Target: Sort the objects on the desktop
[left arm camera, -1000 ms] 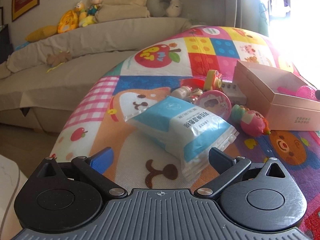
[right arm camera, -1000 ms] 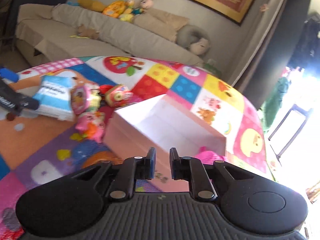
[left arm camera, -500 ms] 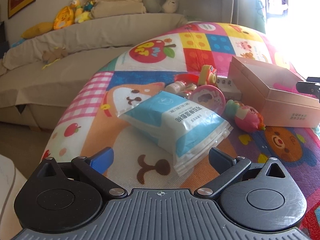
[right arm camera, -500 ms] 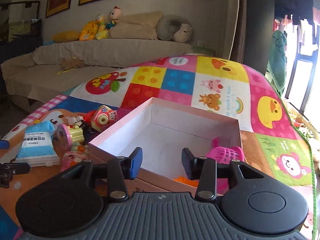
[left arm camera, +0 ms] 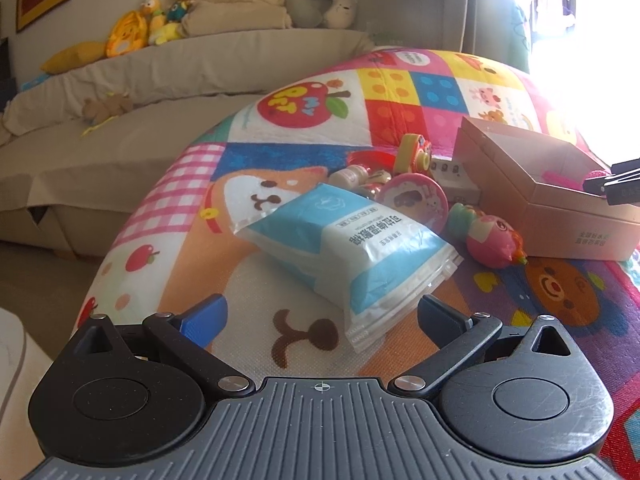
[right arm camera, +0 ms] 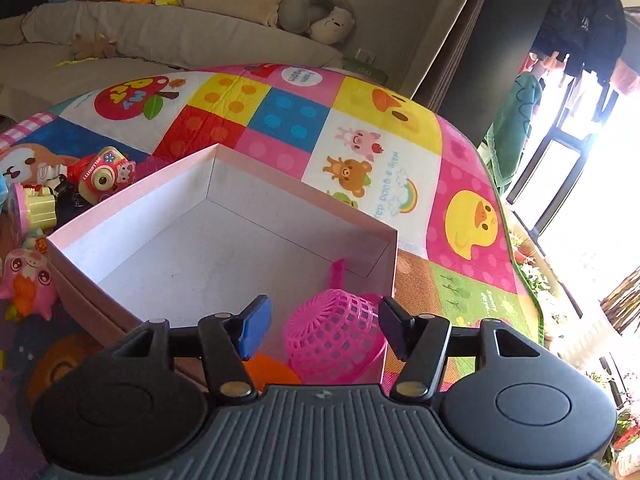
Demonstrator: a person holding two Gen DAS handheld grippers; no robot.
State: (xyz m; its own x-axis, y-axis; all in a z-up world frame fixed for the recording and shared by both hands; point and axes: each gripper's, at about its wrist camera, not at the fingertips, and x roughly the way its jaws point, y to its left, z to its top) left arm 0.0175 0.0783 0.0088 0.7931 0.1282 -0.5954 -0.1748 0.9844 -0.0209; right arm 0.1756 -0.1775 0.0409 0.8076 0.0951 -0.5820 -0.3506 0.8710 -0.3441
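Inside the pink cardboard box [right arm camera: 224, 236], at its 5 o'clock corner: a pink mesh basket [right arm camera: 336, 336] and a scrap of something orange [right arm camera: 272, 372] beside it — sorted already, by the look of it, with most of the box floor bare. Right gripper [right arm camera: 322, 330] hovering over that corner, jaws just been opening and now standing about half apart, nothing between them; basket below the fingers, not gripped. Left of the box, at 9 o'clock in the right wrist view, an unsorted heap on the patchwork play mat [right arm camera: 280, 120]: toy camera [right arm camera: 104, 174], pink pig figure [right arm camera: 28, 284], a round pink compact [left arm camera: 414, 198] and a small white bottle [left arm camera: 352, 176] seen from the left wrist. Nearest the left gripper [left arm camera: 322, 318], at 12 o'clock from it, a blue-and-white wet-wipes pack [left arm camera: 348, 248] lying flat on the mat, its lower corner reaching between the wide-spread fingers but untouched. Early in the job, then — one or two things boxed, at least five left on the mat. Wipes pack the likely next pick. Beyond all this, a covered sofa [left arm camera: 160, 92] with plush toys [left arm camera: 132, 36] along its back.
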